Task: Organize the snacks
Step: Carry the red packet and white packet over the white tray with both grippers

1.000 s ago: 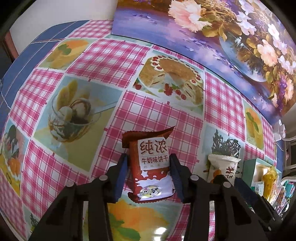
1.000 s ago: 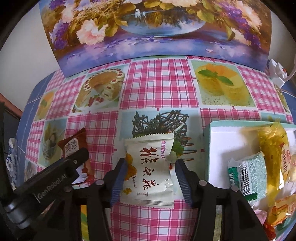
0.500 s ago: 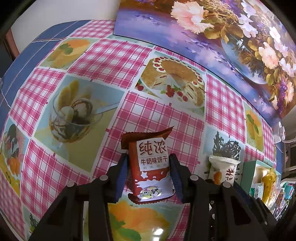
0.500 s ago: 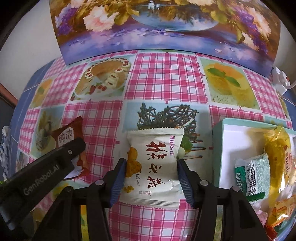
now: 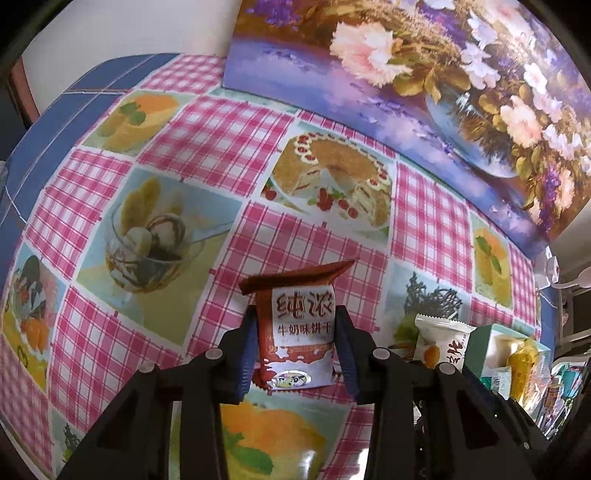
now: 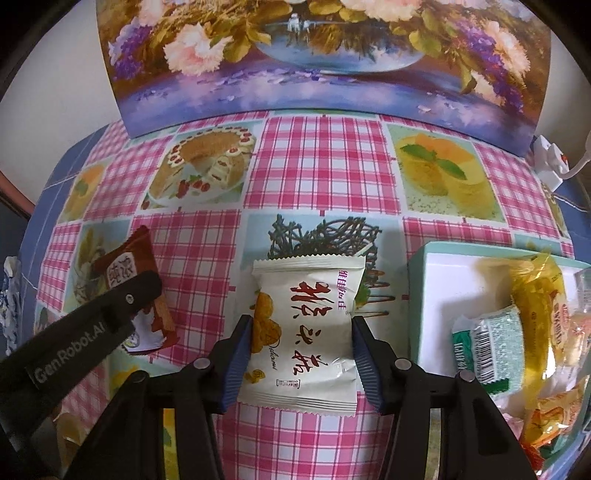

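White tray (image 6: 436,295) of wrapped snacks (image 6: 491,347); both grippers' jaws clenched on packets, left brown (image 5: 299,332), right white (image 6: 306,332).

A worktop (image 6: 317,173) lies under a pink-check oilcloth printed with cakes and desserts, blue cloth (image 5: 92,88) showing at its far left edge. Leaning at the far side, a floral painting (image 6: 332,55) stands against a plain pale wall (image 5: 129,26). Far right, a white power strip (image 6: 550,158).

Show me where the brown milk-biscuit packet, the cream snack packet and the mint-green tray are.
brown milk-biscuit packet (image 5: 301,332), left wrist view, white label
cream snack packet (image 6: 306,332), right wrist view, front face
mint-green tray (image 6: 415,295), right wrist view, left wall
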Action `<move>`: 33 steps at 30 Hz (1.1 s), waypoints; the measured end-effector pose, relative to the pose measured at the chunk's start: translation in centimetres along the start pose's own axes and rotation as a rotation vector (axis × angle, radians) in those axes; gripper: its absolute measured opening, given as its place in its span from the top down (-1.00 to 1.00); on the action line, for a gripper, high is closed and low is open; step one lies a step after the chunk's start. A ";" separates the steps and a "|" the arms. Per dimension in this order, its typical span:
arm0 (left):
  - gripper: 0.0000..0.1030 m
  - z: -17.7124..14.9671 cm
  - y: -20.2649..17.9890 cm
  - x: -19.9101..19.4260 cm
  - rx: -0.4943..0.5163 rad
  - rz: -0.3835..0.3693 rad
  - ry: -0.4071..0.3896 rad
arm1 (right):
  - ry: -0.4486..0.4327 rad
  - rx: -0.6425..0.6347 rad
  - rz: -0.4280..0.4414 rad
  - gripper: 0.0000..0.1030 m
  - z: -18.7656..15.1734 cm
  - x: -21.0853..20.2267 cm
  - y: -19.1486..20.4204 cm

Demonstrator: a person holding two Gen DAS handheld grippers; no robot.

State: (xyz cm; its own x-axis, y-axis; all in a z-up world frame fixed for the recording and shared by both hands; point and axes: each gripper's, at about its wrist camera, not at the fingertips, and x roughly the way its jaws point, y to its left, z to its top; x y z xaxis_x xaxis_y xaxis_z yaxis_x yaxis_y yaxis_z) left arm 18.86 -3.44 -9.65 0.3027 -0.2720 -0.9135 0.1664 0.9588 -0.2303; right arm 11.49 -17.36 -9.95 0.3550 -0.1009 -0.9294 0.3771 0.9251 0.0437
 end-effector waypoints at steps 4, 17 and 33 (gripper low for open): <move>0.21 -0.1 -0.4 -1.5 0.006 -0.005 -0.026 | -0.016 0.005 0.002 -0.08 0.0 -1.2 -0.3; 0.21 -1.3 -3.1 -5.8 0.055 -0.028 -0.088 | -0.054 0.054 0.001 -0.08 -0.8 -5.8 -3.3; 0.21 -4.5 -9.3 -9.2 0.164 -0.112 -0.121 | -0.054 0.186 -0.013 -0.08 -3.2 -8.2 -10.0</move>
State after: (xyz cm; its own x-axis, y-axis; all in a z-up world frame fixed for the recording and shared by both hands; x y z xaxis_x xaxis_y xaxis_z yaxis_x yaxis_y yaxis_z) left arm 10.30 -9.45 -0.67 0.3828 -0.3934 -0.8359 0.3525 0.8985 -0.2615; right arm 2.09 -24.64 -3.95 0.3922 -0.1364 -0.9097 0.5317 0.8406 0.1032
